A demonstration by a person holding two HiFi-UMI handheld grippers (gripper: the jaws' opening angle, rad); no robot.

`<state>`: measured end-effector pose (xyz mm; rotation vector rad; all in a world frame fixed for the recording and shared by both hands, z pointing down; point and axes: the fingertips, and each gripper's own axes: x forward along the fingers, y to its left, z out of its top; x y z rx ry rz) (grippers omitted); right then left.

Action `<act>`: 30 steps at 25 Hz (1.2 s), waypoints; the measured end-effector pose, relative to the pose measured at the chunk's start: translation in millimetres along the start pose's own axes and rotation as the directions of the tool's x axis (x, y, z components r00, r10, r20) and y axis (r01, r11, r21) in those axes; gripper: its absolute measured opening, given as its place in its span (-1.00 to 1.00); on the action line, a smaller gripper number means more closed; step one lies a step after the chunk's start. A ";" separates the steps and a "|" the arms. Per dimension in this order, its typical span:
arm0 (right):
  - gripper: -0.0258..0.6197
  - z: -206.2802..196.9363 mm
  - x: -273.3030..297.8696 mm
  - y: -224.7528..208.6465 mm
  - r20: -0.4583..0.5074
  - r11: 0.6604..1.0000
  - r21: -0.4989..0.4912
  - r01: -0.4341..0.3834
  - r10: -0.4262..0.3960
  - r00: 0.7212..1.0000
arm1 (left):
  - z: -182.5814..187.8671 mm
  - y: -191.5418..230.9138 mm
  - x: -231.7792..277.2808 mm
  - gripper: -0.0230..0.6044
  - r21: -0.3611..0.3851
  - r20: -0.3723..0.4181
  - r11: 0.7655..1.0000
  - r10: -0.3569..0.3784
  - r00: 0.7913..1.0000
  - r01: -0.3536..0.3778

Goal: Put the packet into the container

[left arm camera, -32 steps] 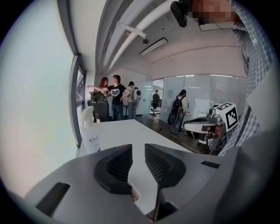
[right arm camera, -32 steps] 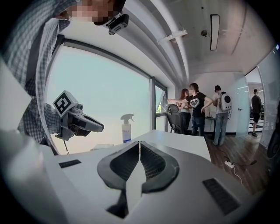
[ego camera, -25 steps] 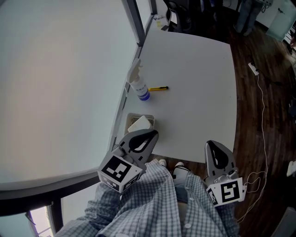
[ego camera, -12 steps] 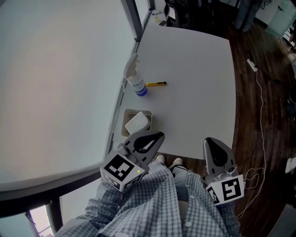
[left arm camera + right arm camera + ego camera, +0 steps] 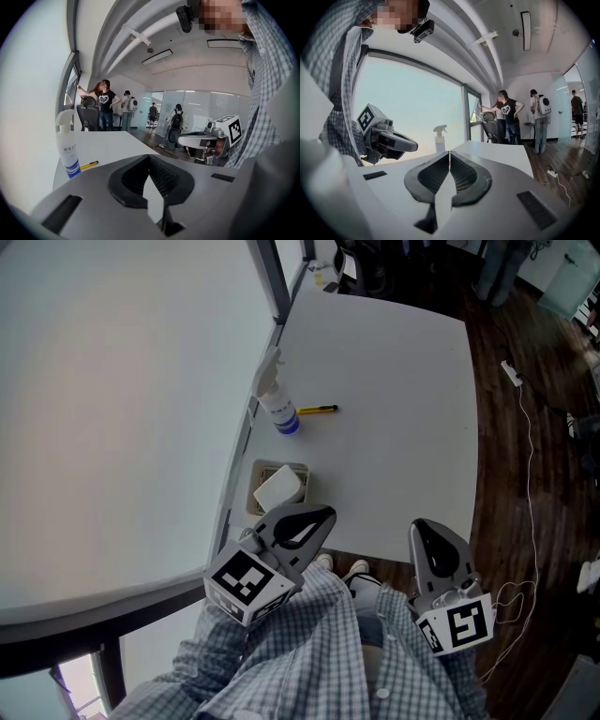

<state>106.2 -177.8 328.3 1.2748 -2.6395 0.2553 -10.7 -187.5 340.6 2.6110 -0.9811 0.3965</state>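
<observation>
On the left side of the white table (image 5: 403,381) a spray bottle (image 5: 277,407) stands by the window edge, with a yellow pen (image 5: 319,410) lying just beside it. A bit nearer the person, the little container (image 5: 262,471) sits at that same edge, and the white packet (image 5: 278,490) is lying inside it. The left gripper (image 5: 323,515) hovers just beside the container, jaws pressed together with nothing in them. Over on the right, the right gripper (image 5: 419,527) hangs at the table's near edge, jaws together too, also empty.
</observation>
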 end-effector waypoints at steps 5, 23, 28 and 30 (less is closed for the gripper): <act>-0.86 -0.4 0.7 2.7 0.000 1.000 -0.004 -0.008 0.008 1.000 | 2.7 1.0 -1.7 -0.90 0.003 0.022 1.000 0.007 1.000 -0.007; -0.86 -0.6 3.0 3.8 0.004 1.000 -0.001 -0.012 0.012 1.000 | 2.2 3.5 -0.6 -0.90 0.001 0.029 1.000 0.006 1.000 -0.006; -0.86 -0.8 3.0 5.0 0.002 1.000 -0.006 -0.017 0.017 1.000 | 2.9 1.5 0.3 -0.90 0.007 0.027 1.000 0.000 1.000 0.000; -0.86 -1.1 3.1 5.2 0.000 1.000 -0.009 -0.017 0.017 1.000 | 2.8 1.3 0.4 -0.90 0.008 0.025 1.000 0.000 1.000 0.000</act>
